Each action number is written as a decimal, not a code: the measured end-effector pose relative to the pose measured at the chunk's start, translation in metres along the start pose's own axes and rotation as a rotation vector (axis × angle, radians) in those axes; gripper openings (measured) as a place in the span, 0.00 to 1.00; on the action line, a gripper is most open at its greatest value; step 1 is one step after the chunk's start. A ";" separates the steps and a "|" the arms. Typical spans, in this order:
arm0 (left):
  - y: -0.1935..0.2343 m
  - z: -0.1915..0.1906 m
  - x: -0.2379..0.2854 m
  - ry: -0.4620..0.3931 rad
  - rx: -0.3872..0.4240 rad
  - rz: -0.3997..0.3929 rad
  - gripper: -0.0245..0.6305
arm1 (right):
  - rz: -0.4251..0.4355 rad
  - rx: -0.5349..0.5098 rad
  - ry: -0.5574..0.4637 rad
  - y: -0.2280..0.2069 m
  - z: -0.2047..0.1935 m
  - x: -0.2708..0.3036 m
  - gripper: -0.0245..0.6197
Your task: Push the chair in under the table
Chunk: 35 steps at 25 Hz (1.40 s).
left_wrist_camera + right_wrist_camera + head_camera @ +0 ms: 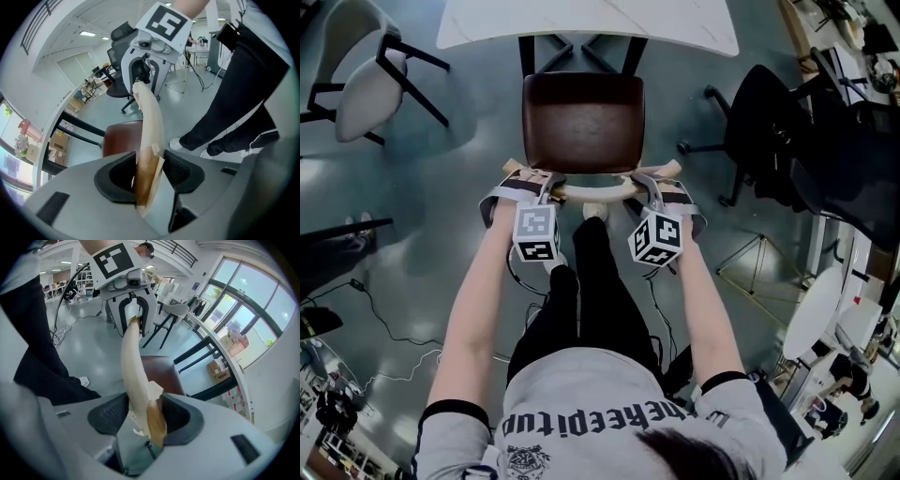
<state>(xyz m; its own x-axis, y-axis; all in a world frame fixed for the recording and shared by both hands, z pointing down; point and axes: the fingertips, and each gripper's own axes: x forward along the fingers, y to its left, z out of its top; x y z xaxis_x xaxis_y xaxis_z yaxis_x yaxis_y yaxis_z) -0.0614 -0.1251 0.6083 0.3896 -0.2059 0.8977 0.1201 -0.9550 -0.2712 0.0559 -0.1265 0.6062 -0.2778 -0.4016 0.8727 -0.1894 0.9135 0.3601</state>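
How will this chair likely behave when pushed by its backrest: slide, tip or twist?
The chair probably slides easily: the floor looks smooth and glossy. Pushing high at the backrest may tip it forward. The left gripper and right gripper hold opposite ends, so twisting seems unlikely.

Your chair (583,122) has a dark brown seat and a pale cream back rail. Far from you, the table (581,23) is white with faint grey veins. Your left gripper (149,176) and right gripper (149,416) are grey with black-and-white square markers. The floor (441,216) is glossy grey-green.
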 end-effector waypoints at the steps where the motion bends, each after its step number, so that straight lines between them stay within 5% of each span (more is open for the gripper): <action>1: 0.004 -0.001 0.001 0.002 -0.002 -0.003 0.32 | 0.002 -0.001 -0.004 -0.004 0.000 0.002 0.39; 35: 0.081 -0.012 0.023 0.014 -0.039 0.002 0.32 | 0.024 -0.038 -0.040 -0.083 -0.002 0.036 0.39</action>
<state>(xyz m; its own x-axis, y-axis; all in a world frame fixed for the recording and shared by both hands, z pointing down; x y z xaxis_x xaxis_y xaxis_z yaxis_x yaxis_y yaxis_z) -0.0537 -0.2095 0.6107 0.3765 -0.2106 0.9022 0.0837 -0.9621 -0.2595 0.0631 -0.2163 0.6087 -0.3194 -0.3810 0.8677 -0.1466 0.9244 0.3520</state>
